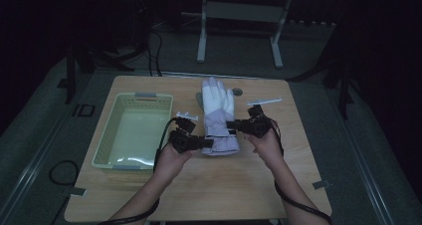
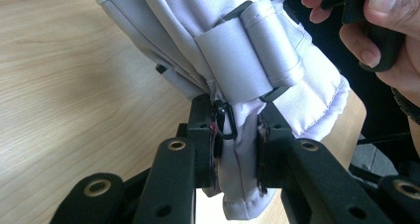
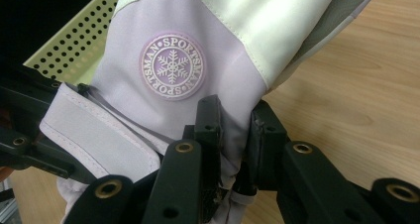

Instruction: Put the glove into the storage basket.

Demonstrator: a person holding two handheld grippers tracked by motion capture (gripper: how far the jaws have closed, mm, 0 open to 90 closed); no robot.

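Left gripper (image 2: 236, 149) clamped on the cuff edge of the glove (image 1: 217, 116), white fabric pinched tight between the pads, a grey strap just beyond the tips. Right gripper (image 3: 233, 135) likewise closed on the glove's side, lilac fabric nipped just below the round snowflake badge (image 3: 172, 66). Glove spread between the two, cuff toward the person, fingers pointing away over the wooden table (image 1: 239, 185). Hands level and facing inward, forearms in from the near edge. Perforated basket (image 1: 107, 140) just left of the left hand.
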